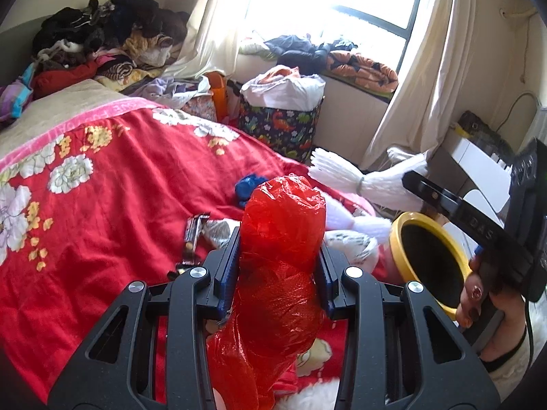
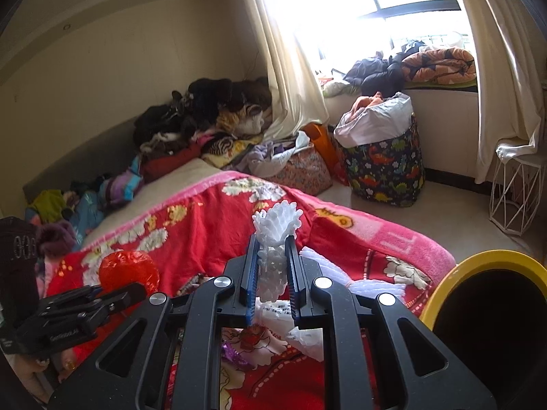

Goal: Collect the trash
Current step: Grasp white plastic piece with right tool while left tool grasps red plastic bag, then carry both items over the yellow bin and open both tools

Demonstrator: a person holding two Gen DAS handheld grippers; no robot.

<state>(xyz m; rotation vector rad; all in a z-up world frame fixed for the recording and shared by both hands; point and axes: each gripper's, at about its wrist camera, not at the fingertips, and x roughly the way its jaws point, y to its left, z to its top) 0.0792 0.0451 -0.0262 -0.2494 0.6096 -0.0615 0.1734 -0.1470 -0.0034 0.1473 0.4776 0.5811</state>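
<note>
The left gripper (image 1: 278, 239) had its jaws pinched on a crumpled red plastic bag (image 1: 283, 225), the blue pads pressing into its sides while the bag bulged above and below them. The right gripper (image 2: 271, 256) had its jaws squeezed on a white foam fruit net (image 2: 275, 239), whose frilled end stood up above the fingertips.

Both pieces of trash were held clear above the red floral blanket (image 1: 112, 184), which serves as the landmark here. Lying on the blanket, just beyond the left gripper, were a small dark wrapper (image 1: 195, 235) and a blue crumpled scrap (image 1: 248, 188). More white foam netting (image 2: 328, 270) lay on the blanket right behind the right gripper.

At the blanket's near right edge stood a yellow-rimmed bin (image 2: 478, 294) with a dark inside, close beside the right gripper. A hand (image 1: 478, 294) gripped the right gripper's handle in front of that bin.

Past the blanket's far edge, on the floor, sat a dinosaur-print basket (image 2: 386, 167) stuffed with cloth. At the blanket's far left end a pile of dark clothes (image 1: 109, 30) was heaped.
</note>
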